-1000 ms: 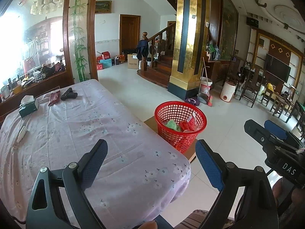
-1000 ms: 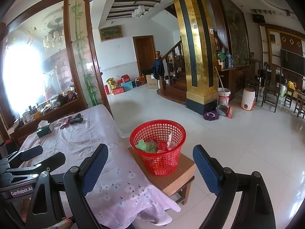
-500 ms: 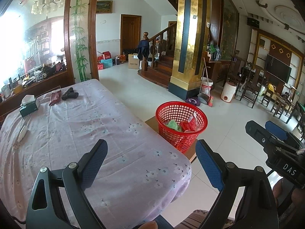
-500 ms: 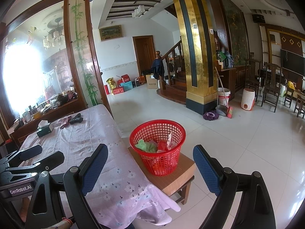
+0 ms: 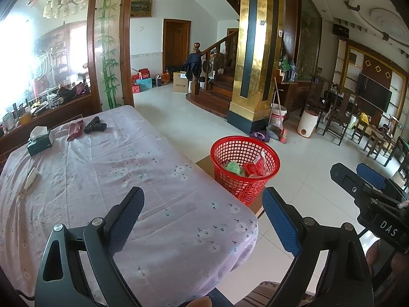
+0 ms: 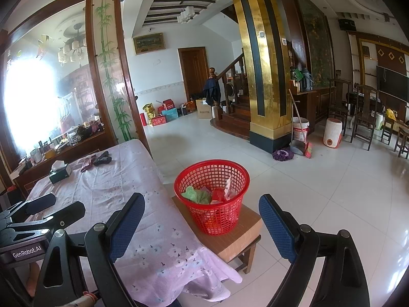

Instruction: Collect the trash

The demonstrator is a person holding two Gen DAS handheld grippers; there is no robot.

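lilac flower-print cloth-covered table (image 5: 107, 179): no loose trash seen near the edge | red plastic mesh basket (image 6: 212, 199): on low wooden stool (image 6: 237, 240) beside table, wrappers inside — could tip if knocked | left gripper (image 5: 202, 220), right gripper (image 6: 202, 220): spread wide, holding nothing | dark red wrapper (image 5: 74, 130): far end, long reach — could snag cloth

Bright daylight, window (image 6: 30, 102) glare blown out left (fisheye-bent edges), otherwise sharp.

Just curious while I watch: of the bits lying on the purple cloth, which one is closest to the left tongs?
The small white piece near the cloth's left edge. The tissue box, red packet and black object all lie at the far end.
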